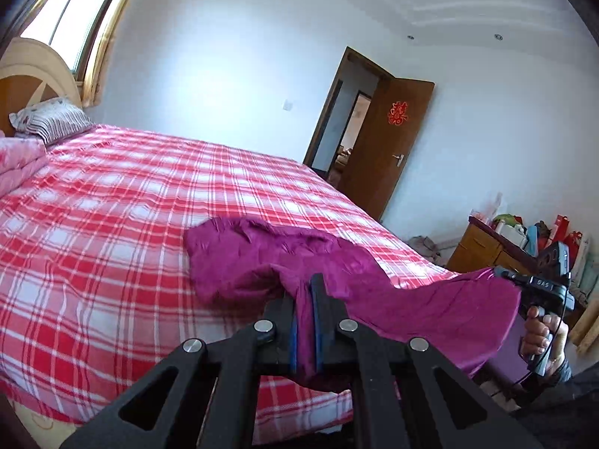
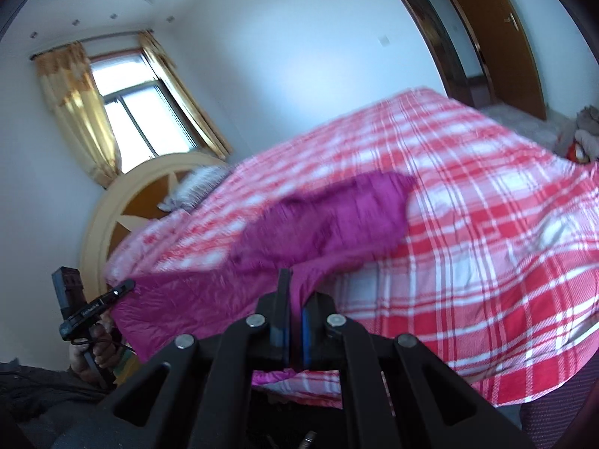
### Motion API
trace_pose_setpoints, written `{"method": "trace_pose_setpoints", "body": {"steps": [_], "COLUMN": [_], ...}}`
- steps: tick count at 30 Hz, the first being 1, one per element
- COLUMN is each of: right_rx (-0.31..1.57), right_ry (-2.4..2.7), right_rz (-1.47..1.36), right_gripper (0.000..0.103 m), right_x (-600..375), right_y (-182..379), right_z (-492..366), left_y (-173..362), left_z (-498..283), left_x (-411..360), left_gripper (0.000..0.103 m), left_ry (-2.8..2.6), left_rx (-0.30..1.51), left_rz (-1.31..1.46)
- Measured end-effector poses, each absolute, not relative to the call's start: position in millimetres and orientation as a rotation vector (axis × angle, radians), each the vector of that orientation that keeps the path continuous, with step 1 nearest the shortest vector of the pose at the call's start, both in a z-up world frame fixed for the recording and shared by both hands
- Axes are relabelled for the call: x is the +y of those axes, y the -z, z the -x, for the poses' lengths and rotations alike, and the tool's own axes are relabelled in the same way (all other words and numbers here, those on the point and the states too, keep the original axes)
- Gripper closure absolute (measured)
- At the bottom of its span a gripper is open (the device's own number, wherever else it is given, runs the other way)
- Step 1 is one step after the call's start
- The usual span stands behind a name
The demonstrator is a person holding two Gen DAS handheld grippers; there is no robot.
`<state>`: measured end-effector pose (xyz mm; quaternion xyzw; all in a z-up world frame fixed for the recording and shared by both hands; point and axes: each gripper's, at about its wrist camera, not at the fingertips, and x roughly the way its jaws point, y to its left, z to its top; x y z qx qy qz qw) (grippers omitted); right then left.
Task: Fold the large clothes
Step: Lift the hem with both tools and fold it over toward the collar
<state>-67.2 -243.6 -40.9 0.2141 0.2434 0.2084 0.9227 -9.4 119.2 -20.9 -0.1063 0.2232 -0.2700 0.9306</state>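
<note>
A magenta garment (image 1: 262,262) lies partly on the bed (image 1: 112,224), which is covered with a red-and-white checked sheet. Its far part is bunched on the sheet near the bed's near edge, toward the foot-end corner, while its near part is lifted off the bed and stretched between the two grippers.

The left gripper (image 1: 305,299) has its jaws drawn narrow on a gathered fold of the garment; the cloth runs down between the blue pads and hangs below them. From the left wrist view the right gripper (image 1: 503,273) shows off the foot-end side of the bed, pinching the garment's other corner, with the person's right hand (image 1: 541,336) wrapped around its handle.

In the right wrist view, which is blurred, the right gripper (image 2: 294,299) is closed to a thin slit, with the magenta garment (image 2: 329,217) passing between the pads. The left gripper (image 2: 125,284) appears at the left, clamped on the stretched edge of the cloth, held by the left hand (image 2: 97,351).

A striped pillow (image 1: 52,119) sits at the head of the bed against the headboard (image 1: 33,75). A window (image 2: 146,119) with yellow curtains stands above it. A brown door (image 1: 389,142) stands open beyond the foot of the bed.
</note>
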Motion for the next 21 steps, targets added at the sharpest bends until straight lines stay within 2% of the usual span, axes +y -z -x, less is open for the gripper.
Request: {"method": "trace_pose_setpoints", "body": {"steps": [6, 16, 21], "right_rx": [0.457, 0.496, 0.565], "right_ry": [-0.394, -0.328, -0.260], "right_rz": [-0.482, -0.545, -0.554], "right_gripper": [0.097, 0.097, 0.097], "right_x": [-251.4, -264.4, -271.1], "right_y": [31.0, 15.6, 29.8], "right_z": [30.6, -98.2, -160.4], "left_y": [22.0, 28.4, 54.3], "left_z": [-57.2, -207.0, -282.7], "left_x": [113.4, 82.9, 77.8], "left_gripper": [0.098, 0.097, 0.090], "left_ry": [0.571, 0.520, 0.430], "left_rx": [0.497, 0.527, 0.620], "left_rz": [0.260, 0.213, 0.228]}}
